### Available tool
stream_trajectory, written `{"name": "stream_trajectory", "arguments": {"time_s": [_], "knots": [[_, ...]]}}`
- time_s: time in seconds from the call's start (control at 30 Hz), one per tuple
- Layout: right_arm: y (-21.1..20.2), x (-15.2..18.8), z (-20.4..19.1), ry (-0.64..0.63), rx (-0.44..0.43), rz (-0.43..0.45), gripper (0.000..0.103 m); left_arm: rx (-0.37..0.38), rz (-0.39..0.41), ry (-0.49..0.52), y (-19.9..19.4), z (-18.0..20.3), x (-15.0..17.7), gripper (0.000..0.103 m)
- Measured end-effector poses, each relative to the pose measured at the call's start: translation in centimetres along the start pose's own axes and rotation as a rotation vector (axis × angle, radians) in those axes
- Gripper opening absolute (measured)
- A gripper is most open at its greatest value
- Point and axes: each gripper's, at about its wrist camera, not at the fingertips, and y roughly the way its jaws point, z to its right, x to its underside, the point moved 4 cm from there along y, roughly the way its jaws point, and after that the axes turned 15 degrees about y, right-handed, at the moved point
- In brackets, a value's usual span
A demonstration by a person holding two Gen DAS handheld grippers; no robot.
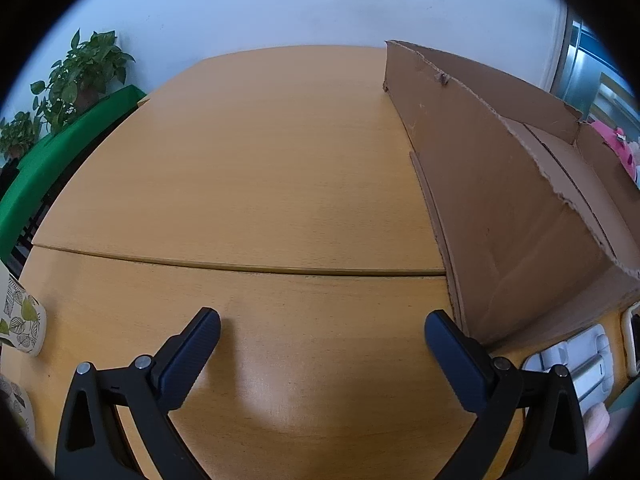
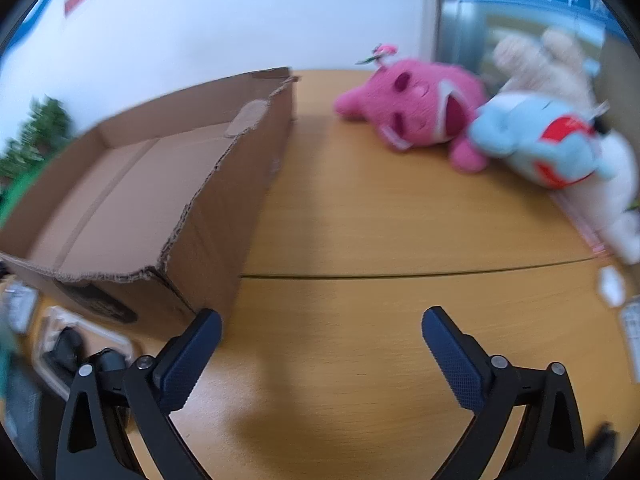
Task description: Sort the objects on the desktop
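The wooden desk (image 1: 256, 168) is filling both views, a seam running across it from side to side. On it the cardboard box (image 2: 132, 200) is sitting open-topped with torn upper edges — in the right wrist view it is lying to the left of the bare middle stretch, its inside showing nothing but cardboard; in the left wrist view its long side wall is standing at the right.

Past the box, toward the far right corner of the desk, the soft toys are lying in a heap: a pink plush toy (image 2: 416, 108) is lying on its side, touching a pale blue plush toy (image 2: 536, 140) with red markings, and a cream plush toy (image 2: 540, 60) is resting behind them, blurred.

The left claw (image 1: 322, 344) is hanging over bare desk just beside the box's near corner, its fingers spread wide and gripping nothing. The right claw (image 2: 322, 344) is likewise standing wide apart and empty, above the desk to the right of the box — well short of the toys.

At the left edge of the left wrist view a leaf-patterned object (image 1: 22, 324) is lying on the desk, and green plants (image 1: 80, 76) are standing beyond it. Below the box, white and grey items (image 1: 580, 364) are lying on the desk; what they are cannot be told.
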Motion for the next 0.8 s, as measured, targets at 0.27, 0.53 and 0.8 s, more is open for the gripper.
{"name": "stream_trajectory", "arguments": {"time_s": [0.27, 0.53, 0.8], "knots": [[0.5, 0.5, 1.2, 0.078, -0.067, -0.053, 0.103, -0.019, 0.029, -0.02, -1.9, -0.6, 0.8, 0.102], [-7.9, 0.6, -4.1, -0.185, -0.168, 0.104, 0.103, 0.068, 0.244, -0.045, -12.0, 1.2, 0.9, 0.102], [-14.8, 4.5, -16.0, -0.43, -0.55, 0.05, 0.103, 0.293, 0.261, 0.031, -13.5, 6.3, 1.4, 0.102]]}}
